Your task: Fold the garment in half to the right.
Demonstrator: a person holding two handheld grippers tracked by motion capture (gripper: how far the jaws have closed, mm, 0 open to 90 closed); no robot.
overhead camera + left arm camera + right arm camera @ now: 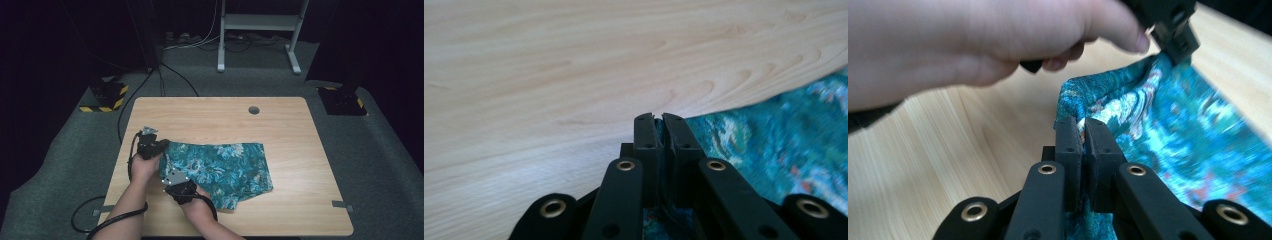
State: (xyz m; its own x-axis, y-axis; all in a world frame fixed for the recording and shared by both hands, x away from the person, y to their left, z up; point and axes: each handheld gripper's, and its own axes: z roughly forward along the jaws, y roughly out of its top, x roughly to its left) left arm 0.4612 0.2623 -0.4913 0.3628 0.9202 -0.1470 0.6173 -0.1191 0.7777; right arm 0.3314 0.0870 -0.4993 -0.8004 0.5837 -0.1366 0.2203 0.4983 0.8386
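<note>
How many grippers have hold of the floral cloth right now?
2. The left gripper is shut on the floral cloth at its far-left corner; the right gripper is shut on its near-left edge.

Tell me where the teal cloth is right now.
In the high view the cloth lies on the near-left part of the table, its left edge pinched by the left gripper and the right gripper, both shut on it.

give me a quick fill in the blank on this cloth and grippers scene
1. Both grippers are shut on the ____ edge of the cloth in the high view.
2. The table top is made of ____.
3. The cloth's main colour is ____.
4. The left gripper and right gripper each have ____ black jaws.

Missing words: left; wood; teal; two
</note>
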